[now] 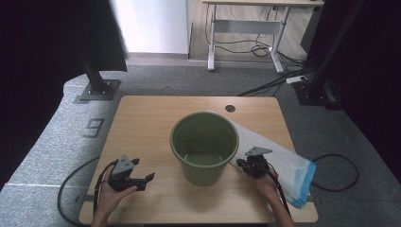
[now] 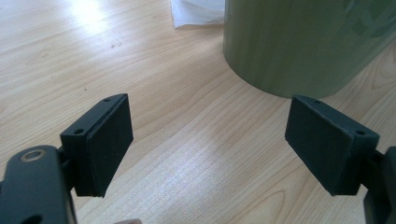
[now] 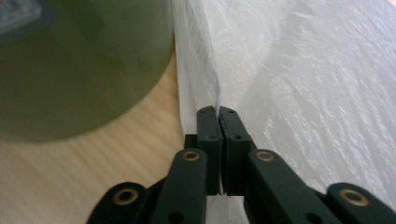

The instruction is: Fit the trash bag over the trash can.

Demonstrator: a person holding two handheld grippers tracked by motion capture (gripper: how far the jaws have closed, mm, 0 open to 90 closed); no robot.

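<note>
An olive-green plastic bucket (image 1: 203,172) stands upright in the middle of the wooden table (image 1: 142,118), with nothing visible inside it. A flat translucent white plastic bag (image 1: 288,156) with a blue end lies to its right, partly tucked behind the bucket. My right gripper (image 1: 242,163) sits just right of the bucket's base. In the right gripper view its jaws (image 3: 218,112) are shut on a raised fold at the bag's (image 3: 303,70) edge, beside the bucket (image 3: 70,60). My left gripper (image 1: 142,170) rests at the front left, open, with bare wood between its pads (image 2: 210,140) and the bucket's wall (image 2: 299,42) ahead.
A round cable hole (image 1: 230,108) sits near the table's far edge. Grey carpet surrounds the table, with black frame posts (image 1: 97,80) at the back left and right. Cables trail from both grippers over the front edge. A corner of the bag (image 2: 196,11) shows past the bucket.
</note>
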